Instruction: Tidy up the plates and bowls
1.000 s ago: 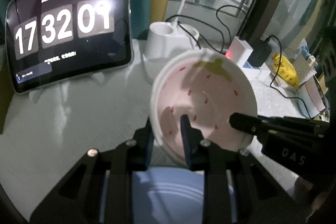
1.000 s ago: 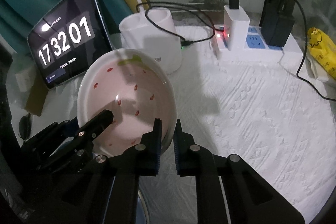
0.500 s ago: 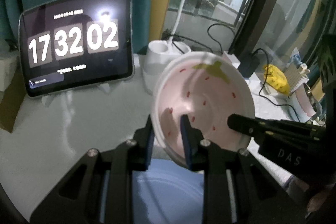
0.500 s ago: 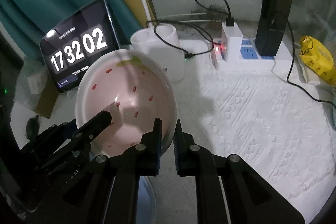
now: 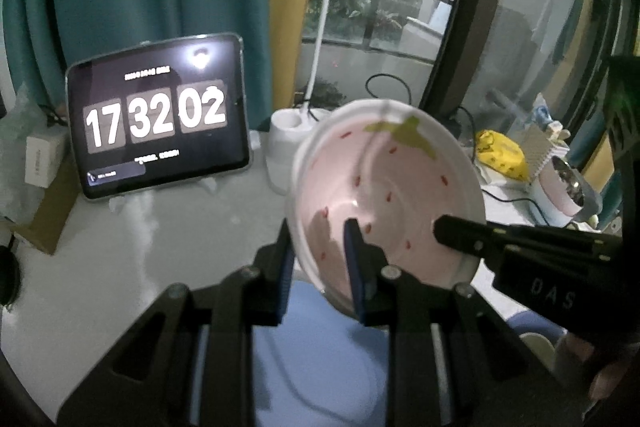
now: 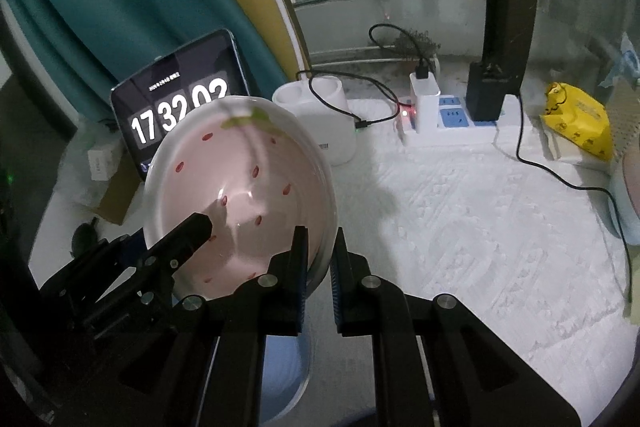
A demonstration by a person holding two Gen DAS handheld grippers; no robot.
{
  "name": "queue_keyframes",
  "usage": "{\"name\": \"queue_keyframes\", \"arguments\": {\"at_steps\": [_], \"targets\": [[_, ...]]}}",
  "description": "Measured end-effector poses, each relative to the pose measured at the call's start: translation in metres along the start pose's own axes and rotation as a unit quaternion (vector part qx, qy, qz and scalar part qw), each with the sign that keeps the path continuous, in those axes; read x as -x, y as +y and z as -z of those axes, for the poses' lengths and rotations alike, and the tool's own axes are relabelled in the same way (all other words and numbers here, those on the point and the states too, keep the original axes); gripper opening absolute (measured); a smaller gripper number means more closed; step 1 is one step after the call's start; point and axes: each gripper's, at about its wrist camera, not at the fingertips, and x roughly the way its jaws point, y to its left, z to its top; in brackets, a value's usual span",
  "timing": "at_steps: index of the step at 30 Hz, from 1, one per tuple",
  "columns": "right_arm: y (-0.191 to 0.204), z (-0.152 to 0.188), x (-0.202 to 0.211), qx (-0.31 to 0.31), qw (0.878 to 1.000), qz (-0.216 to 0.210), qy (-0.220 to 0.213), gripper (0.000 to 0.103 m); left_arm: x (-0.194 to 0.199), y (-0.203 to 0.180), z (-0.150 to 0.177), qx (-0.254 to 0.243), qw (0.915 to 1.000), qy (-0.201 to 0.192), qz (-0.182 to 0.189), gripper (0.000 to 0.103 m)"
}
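A pink bowl (image 5: pixel 396 187) with red seed marks and a green leaf hangs above the table, tilted toward the cameras. My left gripper (image 5: pixel 320 247) is shut on its left rim, one finger inside and one outside. My right gripper (image 6: pixel 320 247) is shut on the opposite rim of the same pink bowl (image 6: pixel 240 195). In the left wrist view the right gripper (image 5: pixel 452 231) reaches in from the right. In the right wrist view the left gripper (image 6: pixel 192 231) comes in from the left. Below the bowl lies a pale blue plate (image 5: pixel 320 355), also visible as the blue plate (image 6: pixel 280 367).
A tablet (image 5: pixel 156 123) showing a clock leans at the back left. A white lamp base (image 6: pixel 320 119), a power strip (image 6: pixel 448 123) with cables and a yellow bag (image 6: pixel 576 119) sit at the back. White cloth (image 6: pixel 480 227) covers the table to the right.
Both grippers have risen with the bowl held between them. The table and tablet now look farther away, and the lamp head has come into view at the top.
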Motion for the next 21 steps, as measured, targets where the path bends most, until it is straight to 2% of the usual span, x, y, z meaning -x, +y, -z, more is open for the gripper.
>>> {"name": "queue_keyframes", "arguments": {"at_steps": [21], "targets": [[-0.022,0.036,0.066,-0.012,0.999,0.0,-0.031,0.011,0.055,-0.049,0.021,-0.024,0.9994,-0.019,0.017,0.024]]}}
